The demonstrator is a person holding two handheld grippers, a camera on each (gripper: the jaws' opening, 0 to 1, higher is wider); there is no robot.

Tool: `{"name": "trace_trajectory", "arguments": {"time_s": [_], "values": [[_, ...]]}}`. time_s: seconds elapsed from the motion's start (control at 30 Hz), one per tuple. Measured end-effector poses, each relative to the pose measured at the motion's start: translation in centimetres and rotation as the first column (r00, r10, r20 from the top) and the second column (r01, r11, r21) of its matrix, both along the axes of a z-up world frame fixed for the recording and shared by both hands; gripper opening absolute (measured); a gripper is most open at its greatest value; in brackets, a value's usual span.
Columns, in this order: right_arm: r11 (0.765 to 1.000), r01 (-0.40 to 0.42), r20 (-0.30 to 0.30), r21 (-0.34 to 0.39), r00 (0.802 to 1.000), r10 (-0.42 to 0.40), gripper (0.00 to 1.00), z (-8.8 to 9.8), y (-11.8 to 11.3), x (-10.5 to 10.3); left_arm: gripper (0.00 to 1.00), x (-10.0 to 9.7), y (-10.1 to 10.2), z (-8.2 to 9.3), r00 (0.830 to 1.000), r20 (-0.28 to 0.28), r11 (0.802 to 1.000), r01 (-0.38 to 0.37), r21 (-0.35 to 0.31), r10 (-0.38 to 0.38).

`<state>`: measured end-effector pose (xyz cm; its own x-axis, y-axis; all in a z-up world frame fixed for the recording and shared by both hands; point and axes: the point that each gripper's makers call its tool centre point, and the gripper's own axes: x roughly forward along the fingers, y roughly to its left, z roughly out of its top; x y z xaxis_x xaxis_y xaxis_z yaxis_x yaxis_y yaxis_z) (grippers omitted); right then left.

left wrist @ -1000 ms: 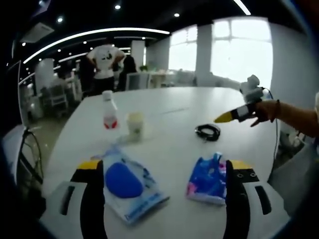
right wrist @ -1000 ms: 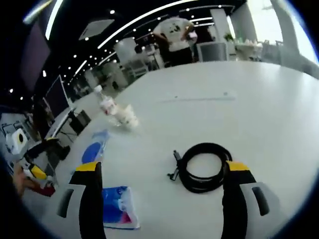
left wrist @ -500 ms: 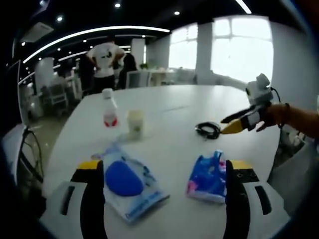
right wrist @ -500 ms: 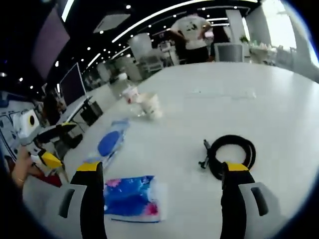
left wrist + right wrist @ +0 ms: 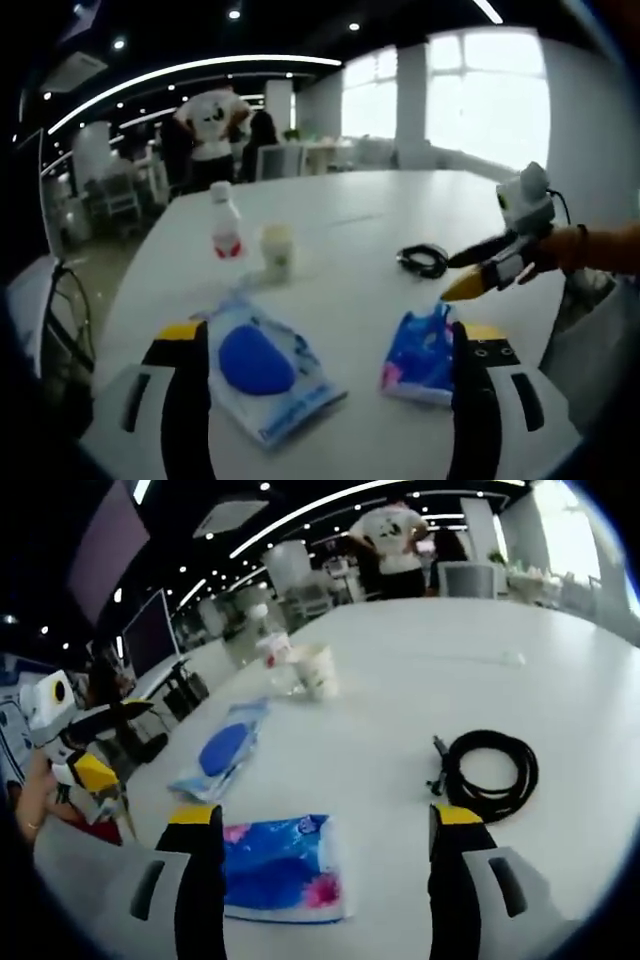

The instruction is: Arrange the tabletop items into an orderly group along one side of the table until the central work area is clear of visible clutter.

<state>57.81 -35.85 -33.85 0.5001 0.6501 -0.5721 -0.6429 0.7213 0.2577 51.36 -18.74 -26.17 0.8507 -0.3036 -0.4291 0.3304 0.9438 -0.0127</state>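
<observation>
The white table [image 5: 350,215] carries everything, scattered across its middle: a clear pouch with a blue round pad [image 5: 262,367], a blue-and-pink packet [image 5: 283,868], a coiled black cable [image 5: 490,773], then a small bottle [image 5: 225,222] and a pale cup [image 5: 277,250] standing side by side farther back. The right gripper [image 5: 322,880] hangs low over the packet, jaws spread wide with nothing between them; it looks best to close on the packet's near edge and slide it sideways. The left gripper [image 5: 320,395] is likewise spread and empty, near the pouch. Print on the packets is too blurred to read.
</observation>
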Motion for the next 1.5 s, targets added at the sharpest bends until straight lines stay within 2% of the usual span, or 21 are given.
{"name": "trace_trajectory", "arguments": {"time_s": [0.23,0.3,0.47,0.63,0.77,0.97,1.03,1.1,1.27,1.5], "values": [[0.999,-0.019,0.037,-0.026,0.999,0.02,0.7,-1.4,0.4,-0.3,0.97,-0.1,0.2,0.0,1.0,-0.003,1.0,-0.005,0.001,0.005],[0.998,-0.019,0.037,-0.054,0.999,0.021,0.68,-2.0,0.1,-0.4,0.97,-0.1,0.2,0.1,1.0,0.003,1.0,-0.008,-0.002,0.008],[0.997,-0.037,0.042,-0.069,0.998,0.04,0.56,-3.0,0.1,-0.8,0.96,-0.1,0.5,0.0,1.0,-0.004,1.0,-0.014,0.005,0.014],[0.998,-0.028,0.042,-0.054,0.999,0.03,0.49,-3.4,0.1,-0.9,0.96,-0.1,0.4,-0.1,1.0,-0.008,1.0,-0.012,0.005,0.012],[0.997,-0.035,0.042,-0.07,0.998,0.038,0.44,-3.9,0.1,-1.1,0.95,-0.1,0.5,-0.1,1.0,-0.009,1.0,-0.013,0.004,0.013],[0.992,-0.065,0.064,-0.111,0.995,0.073,0.34,-4.7,0.4,-1.7,0.94,-0.1,0.6,-0.2,1.0,-0.011,1.0,-0.017,0.003,0.017],[0.985,-0.087,0.076,-0.148,0.992,0.099,0.27,-5.2,0.5,-2.0,0.94,-0.1,0.7,-0.2,1.0,-0.014,1.0,-0.021,0.004,0.022],[0.981,-0.087,0.114,-0.174,0.988,0.108,0.26,-5.2,0.5,-2.0,0.94,-0.1,0.8,-0.2,1.0,-0.014,1.0,-0.025,0.003,0.025],[0.971,-0.103,0.131,-0.215,0.982,0.133,0.24,-5.6,0.6,-2.2,0.92,-0.1,1.0,-0.1,0.999,-0.012,0.999,-0.032,-0.01,0.032],[0.962,-0.06,0.159,-0.266,0.982,0.106,0.19,-6.0,0.4,-1.9,0.91,-0.2,1.1,-0.2,0.999,-0.016,0.999,-0.034,-0.007,0.033]]}}
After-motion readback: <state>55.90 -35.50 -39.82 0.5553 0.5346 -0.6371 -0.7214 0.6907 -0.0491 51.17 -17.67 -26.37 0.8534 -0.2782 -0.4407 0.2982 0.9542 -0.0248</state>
